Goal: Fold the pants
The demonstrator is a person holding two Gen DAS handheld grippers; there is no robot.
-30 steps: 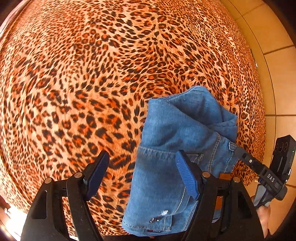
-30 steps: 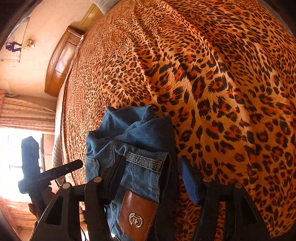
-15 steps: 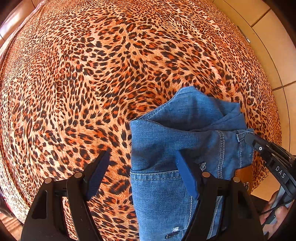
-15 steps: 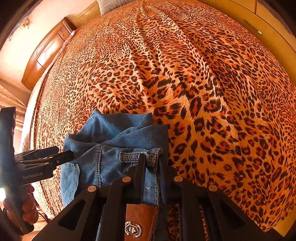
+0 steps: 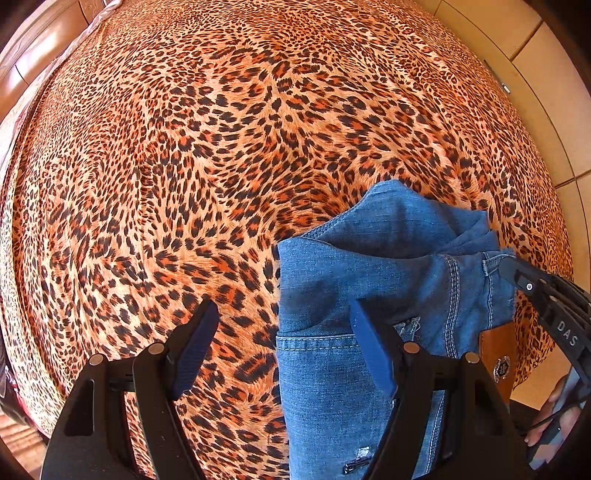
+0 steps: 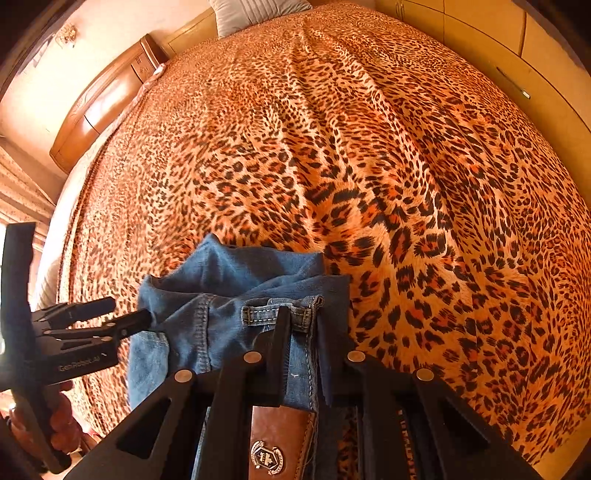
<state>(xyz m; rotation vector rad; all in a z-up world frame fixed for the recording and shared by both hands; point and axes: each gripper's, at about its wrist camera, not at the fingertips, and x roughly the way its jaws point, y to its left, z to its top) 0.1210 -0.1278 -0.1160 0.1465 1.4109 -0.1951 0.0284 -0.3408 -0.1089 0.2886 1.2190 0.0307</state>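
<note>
1. The right gripper (image 6: 301, 332) is clenched on the waistband of the blue jeans (image 6: 225, 295); its two fingers pinch the denim just beside a belt loop (image 6: 275, 314), above the brown leather patch (image 6: 282, 439).
2. The left gripper (image 5: 284, 339) stands released, jaws wide apart. Its right finger (image 5: 371, 350) lies over the jeans near a pocket seam, while its left finger (image 5: 194, 347) hangs over the bare leopard-print bedspread (image 5: 221, 147); the left edge of the denim runs between them, and neither pad visibly presses it.
3. The jeans lie bunched and partly folded near the bed's front edge, on the bedspread.
4. In the right wrist view, a hand (image 6: 59, 417) holds the left gripper's handle at the left.
5. A grey pillow (image 6: 255, 14) and a wooden headboard (image 6: 99, 107) sit at the bed's far end.
</note>
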